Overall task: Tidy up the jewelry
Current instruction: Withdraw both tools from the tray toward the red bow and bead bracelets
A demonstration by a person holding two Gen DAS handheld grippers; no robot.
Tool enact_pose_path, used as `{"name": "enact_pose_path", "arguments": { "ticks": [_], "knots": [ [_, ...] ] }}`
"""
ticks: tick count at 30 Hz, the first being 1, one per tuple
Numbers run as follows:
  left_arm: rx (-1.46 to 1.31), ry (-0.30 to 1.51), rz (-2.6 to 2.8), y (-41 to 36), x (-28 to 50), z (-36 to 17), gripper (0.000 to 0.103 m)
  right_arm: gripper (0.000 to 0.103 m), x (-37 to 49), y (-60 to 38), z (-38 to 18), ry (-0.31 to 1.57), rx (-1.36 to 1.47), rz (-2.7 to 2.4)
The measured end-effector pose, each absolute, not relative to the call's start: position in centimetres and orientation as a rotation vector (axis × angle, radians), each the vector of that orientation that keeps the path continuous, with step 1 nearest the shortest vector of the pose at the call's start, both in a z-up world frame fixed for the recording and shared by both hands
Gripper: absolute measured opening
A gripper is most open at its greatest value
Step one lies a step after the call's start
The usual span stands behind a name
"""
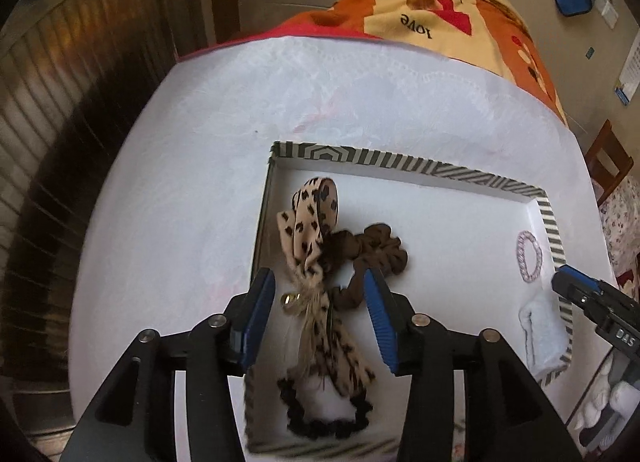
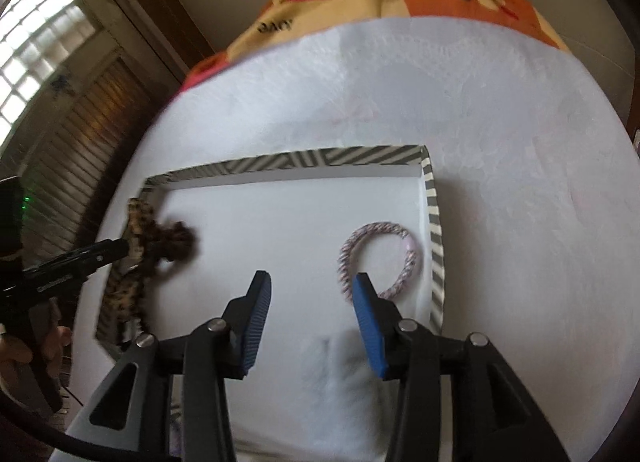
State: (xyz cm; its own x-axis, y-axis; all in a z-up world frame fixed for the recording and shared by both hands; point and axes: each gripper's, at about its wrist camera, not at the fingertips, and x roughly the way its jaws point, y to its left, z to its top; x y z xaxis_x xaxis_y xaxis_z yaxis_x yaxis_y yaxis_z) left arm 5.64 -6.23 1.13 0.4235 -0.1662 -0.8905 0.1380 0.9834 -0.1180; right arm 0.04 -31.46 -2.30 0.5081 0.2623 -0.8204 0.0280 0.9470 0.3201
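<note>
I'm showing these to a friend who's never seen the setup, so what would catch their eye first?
Probably the leopard-print bow scrunchie lying at the left end of the striped-rim box, between the open blue pads of the left gripper. Next, the pink braided hair tie near the box's right wall, just past the open right gripper. Behind the white tabletop, a loud red-and-orange blanket printed with "love" stands out.

A white-covered surface carries a shallow striped-rim box, with a patterned orange blanket lying beyond the box.
</note>
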Motion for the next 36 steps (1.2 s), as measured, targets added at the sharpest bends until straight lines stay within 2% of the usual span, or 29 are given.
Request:
{"name": "enact_pose_path", "arguments": {
  "ticks": [4,18,22,36],
  "knots": [
    [-0.012,1.097,-0.182,-6.2,3.5,2.1,0.036,0.050,-2.3,-30.3,-0.7,1.004,0.305,0.142],
    [0.008,1.033,-0.192,-6.4,-5.2,4.9,0.036,0.052,-11.9,-28.7,2.1,0.977,0.304,0.104],
    [0.009,1.026,-0.198,-6.5,-8.1,5.5,0.036,0.057,-14.9,-28.4,2.5,0.971,0.296,0.094],
    [0.032,1.007,-0.208,-6.7,-16.5,6.4,0.036,0.061,-23.0,-26.9,3.5,0.954,0.272,0.099]
  ]
}}
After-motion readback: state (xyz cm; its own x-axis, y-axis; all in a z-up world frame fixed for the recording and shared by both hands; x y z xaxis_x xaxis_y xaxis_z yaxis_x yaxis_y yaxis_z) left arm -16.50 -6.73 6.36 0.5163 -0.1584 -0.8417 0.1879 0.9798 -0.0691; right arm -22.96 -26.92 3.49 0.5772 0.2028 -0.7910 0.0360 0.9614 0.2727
